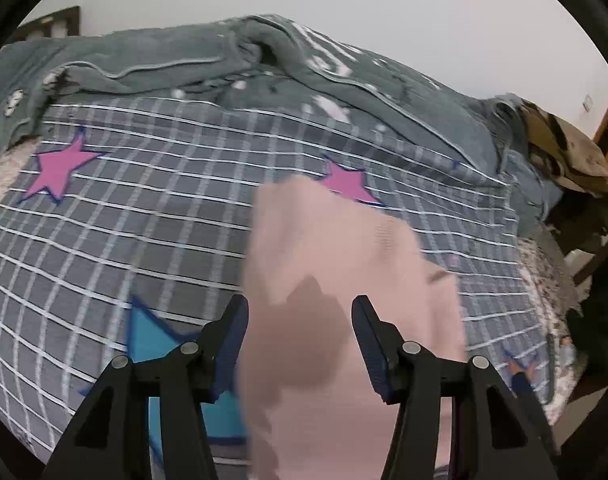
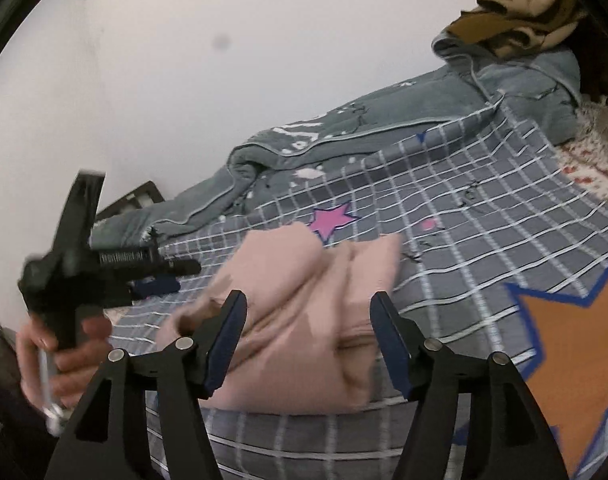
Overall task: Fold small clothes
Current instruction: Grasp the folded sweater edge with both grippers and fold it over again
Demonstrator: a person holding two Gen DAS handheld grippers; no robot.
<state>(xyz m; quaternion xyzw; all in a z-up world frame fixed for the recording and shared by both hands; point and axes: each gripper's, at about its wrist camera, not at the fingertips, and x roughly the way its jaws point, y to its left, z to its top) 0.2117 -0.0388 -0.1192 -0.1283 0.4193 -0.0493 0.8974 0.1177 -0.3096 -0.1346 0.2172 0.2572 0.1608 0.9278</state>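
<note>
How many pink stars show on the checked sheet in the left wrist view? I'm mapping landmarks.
2. One pink star lies at far left; the other sits mid-sheet, its lower edge covered by the pink garment. More may be hidden beneath.

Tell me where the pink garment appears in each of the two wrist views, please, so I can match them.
Left wrist view: the pink garment fills the lower centre, running between the open left gripper fingers.
Right wrist view: it lies crumpled at centre, ahead of the open right gripper.
Shared landmark: the pink star printed on the checked sheet, just beyond the garment.
</note>
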